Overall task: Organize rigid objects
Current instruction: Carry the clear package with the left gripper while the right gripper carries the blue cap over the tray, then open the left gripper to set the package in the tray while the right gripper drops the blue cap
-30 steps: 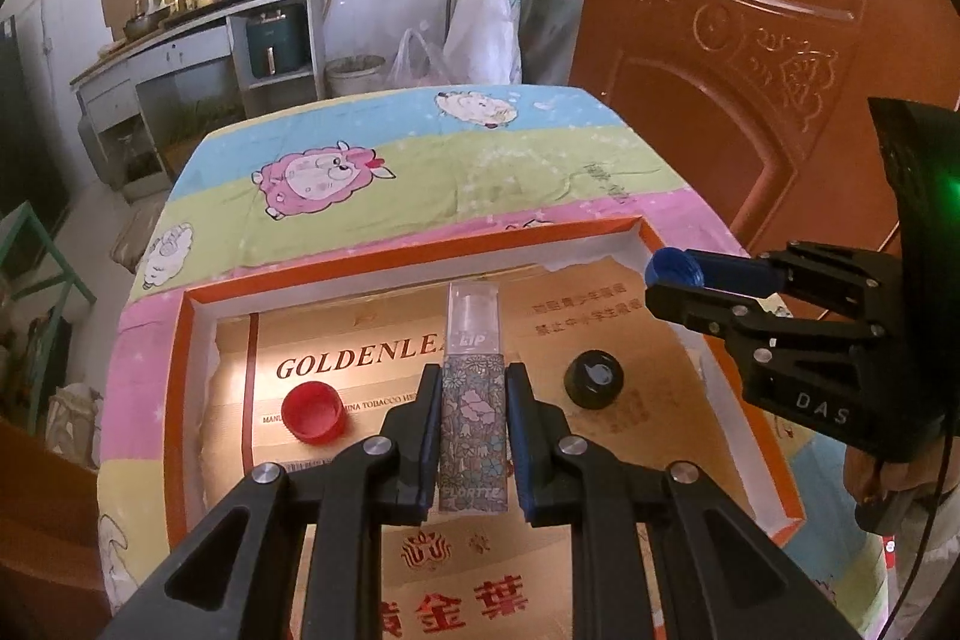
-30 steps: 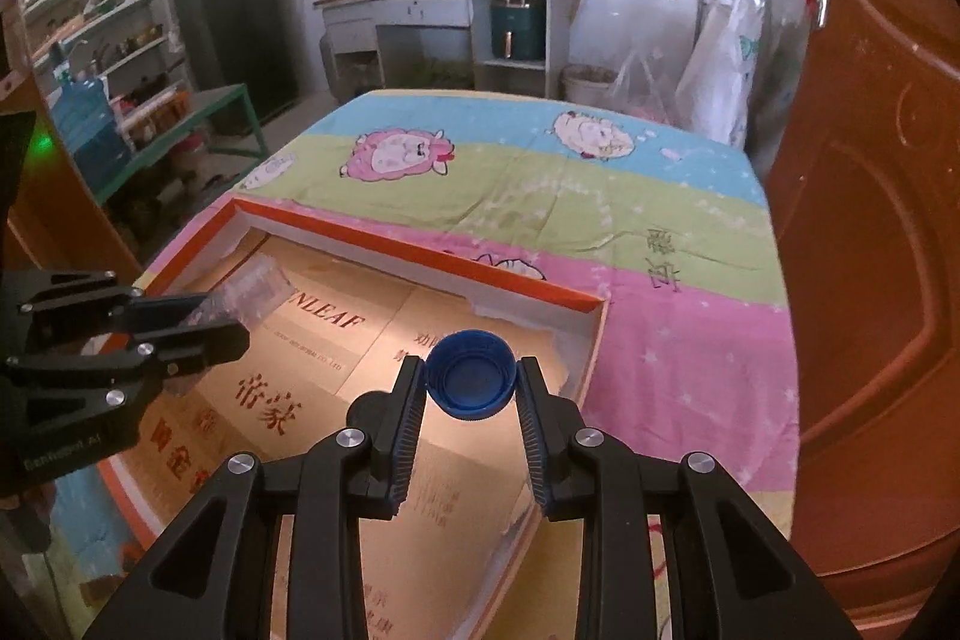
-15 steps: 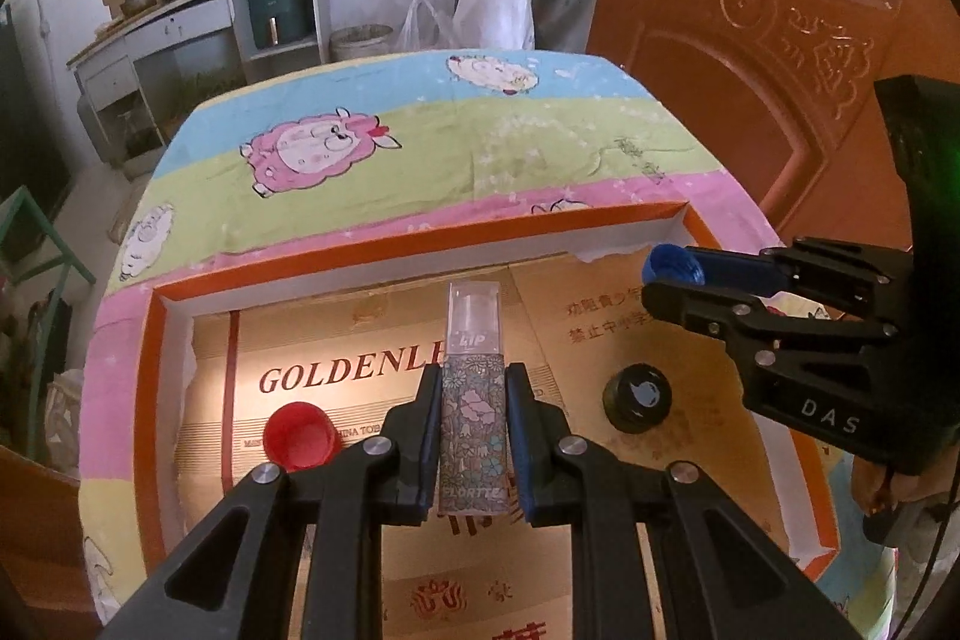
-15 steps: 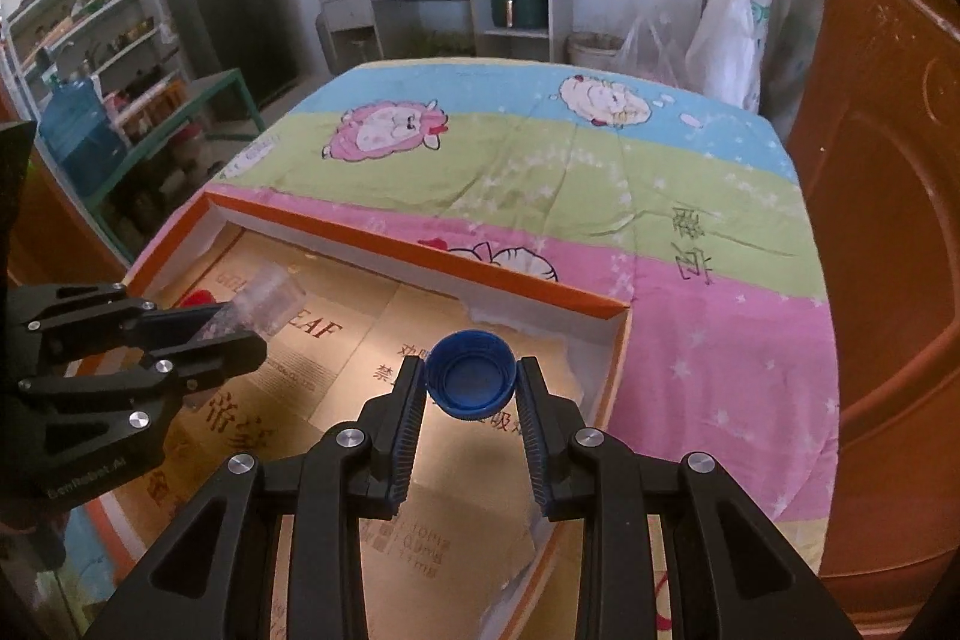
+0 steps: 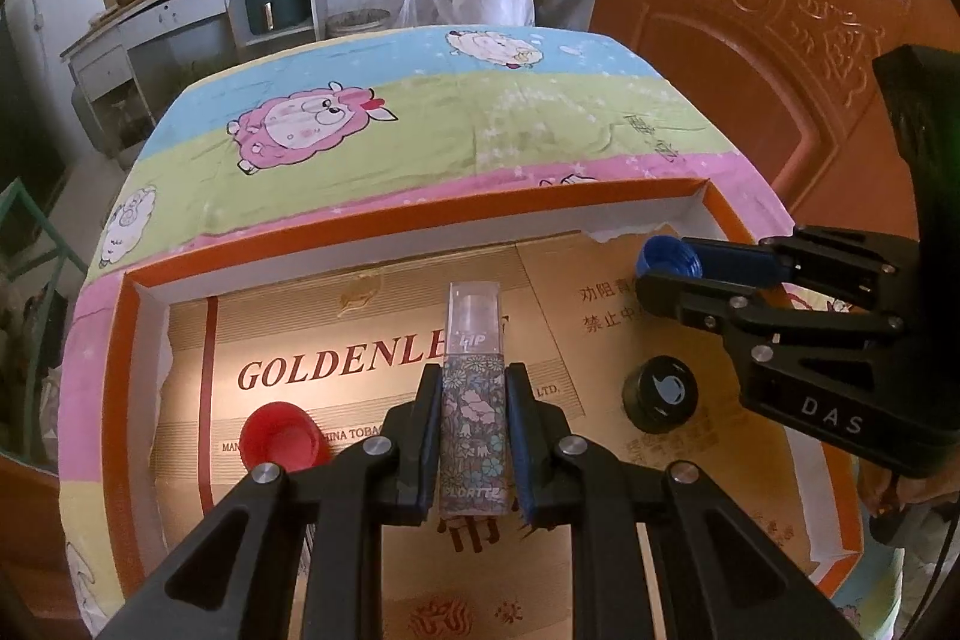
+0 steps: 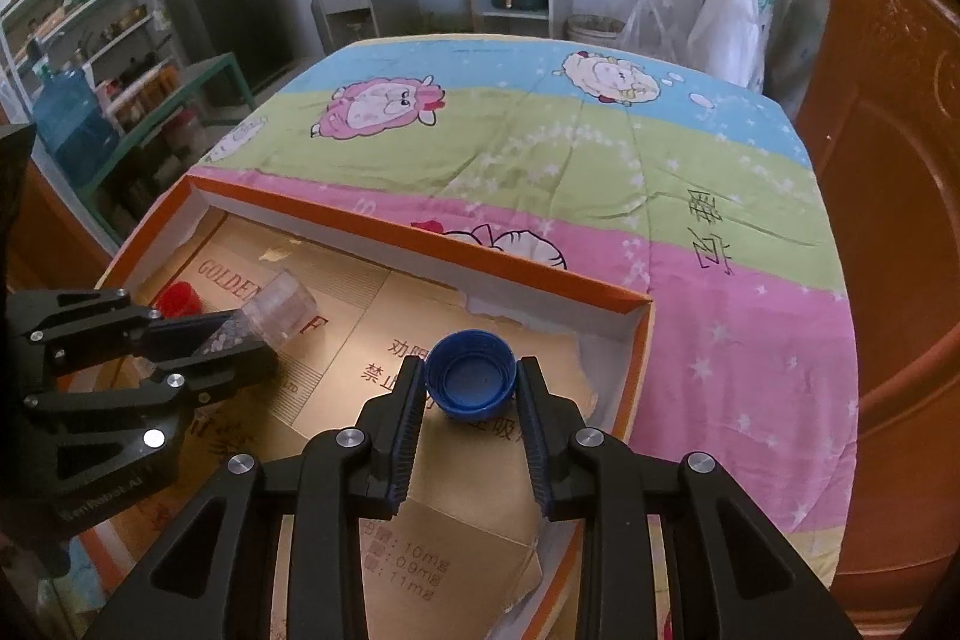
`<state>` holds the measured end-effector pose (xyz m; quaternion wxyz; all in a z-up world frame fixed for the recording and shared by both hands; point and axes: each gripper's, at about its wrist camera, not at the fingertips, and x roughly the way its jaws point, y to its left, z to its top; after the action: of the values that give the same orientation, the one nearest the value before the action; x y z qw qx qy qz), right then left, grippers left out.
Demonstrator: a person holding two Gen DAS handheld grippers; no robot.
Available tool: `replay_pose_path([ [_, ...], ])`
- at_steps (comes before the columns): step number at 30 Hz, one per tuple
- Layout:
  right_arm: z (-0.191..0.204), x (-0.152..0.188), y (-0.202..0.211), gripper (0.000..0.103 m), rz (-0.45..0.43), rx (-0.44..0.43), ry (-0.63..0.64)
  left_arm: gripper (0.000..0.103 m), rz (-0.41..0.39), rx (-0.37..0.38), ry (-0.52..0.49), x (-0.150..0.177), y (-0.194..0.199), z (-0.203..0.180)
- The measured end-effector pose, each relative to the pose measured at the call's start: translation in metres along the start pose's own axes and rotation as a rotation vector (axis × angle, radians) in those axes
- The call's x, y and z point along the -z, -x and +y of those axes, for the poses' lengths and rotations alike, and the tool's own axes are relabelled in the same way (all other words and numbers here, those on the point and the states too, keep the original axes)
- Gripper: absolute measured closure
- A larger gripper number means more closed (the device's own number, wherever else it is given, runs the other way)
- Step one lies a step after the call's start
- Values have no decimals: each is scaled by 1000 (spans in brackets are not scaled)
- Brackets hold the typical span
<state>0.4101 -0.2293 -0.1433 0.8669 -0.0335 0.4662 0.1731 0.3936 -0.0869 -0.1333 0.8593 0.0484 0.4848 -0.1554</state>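
Tube (image 5: 472, 388) and blue cap (image 6: 471, 377) are held above the tray (image 5: 420, 223), which lies on a sheep-print cloth (image 5: 420, 124). The left gripper (image 5: 472, 436) has its jaws closed on the tube's patterned lower half, the clear end jutting forward. The right gripper (image 6: 470, 418) has its jaws closed on the blue cap, open side up, near the tray's far right corner. A red cap (image 5: 282, 439) and a black cap (image 5: 660, 393) rest on the tray's cardboard floor. Risks are judged as follows: the tube could tip if released upright, the blue cap could roll if dropped from height, and the black cap could be knocked if the grippers are lowered close together.
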Motion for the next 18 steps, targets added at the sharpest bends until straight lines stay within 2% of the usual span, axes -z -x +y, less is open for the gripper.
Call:
replay_pose_path([
  [13,3,0,-4,72,9,1,13,82,2,14,-6,2,-3,1],
  [15,4,0,-4,71,12,3,16,78,1,25,-9,2,-3,1],
  [18,5,0,-4,67,15,-4,23,61,2,44,-16,2,-2,-1],
])
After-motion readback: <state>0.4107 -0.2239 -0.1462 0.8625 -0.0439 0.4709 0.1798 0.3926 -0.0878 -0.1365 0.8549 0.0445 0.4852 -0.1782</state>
